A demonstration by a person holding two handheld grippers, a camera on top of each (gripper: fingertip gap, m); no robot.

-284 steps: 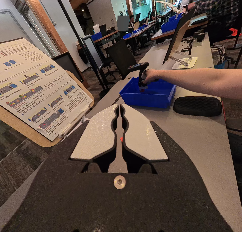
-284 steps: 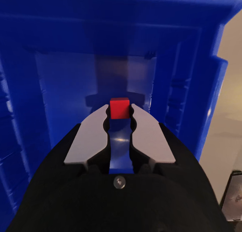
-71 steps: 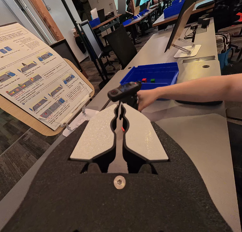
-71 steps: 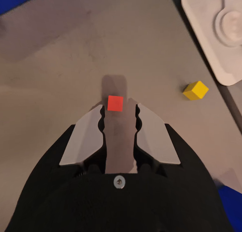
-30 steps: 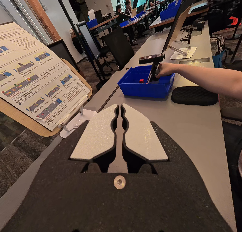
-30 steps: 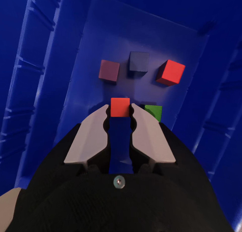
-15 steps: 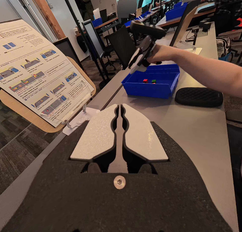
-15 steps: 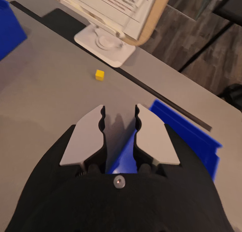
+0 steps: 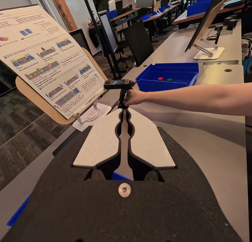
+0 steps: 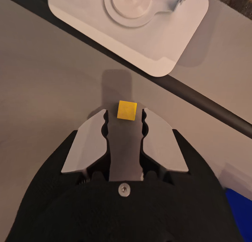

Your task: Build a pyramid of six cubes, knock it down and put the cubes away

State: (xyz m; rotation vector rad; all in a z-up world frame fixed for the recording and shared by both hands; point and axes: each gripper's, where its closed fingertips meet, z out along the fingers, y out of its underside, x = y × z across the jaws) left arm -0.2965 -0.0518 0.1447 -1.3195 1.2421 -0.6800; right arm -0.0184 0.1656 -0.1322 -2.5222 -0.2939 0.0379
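One forearm reaches across the grey table, its hand gripping the right gripper pointed down, jaws wide around the yellow cube, not touching it. Left gripper: jaws nearly closed, empty. Blue bin holds red cube and green cube.

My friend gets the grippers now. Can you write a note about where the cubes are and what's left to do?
Right gripper: open, tips either side of the small yellow cube on the grey table, not gripping.
Left gripper: shut, empty, idle above the table.
Blue plastic bin: a red cube and a green cube show inside; any others are hidden.
Left: close on the yellow cube and drop it in the bin.
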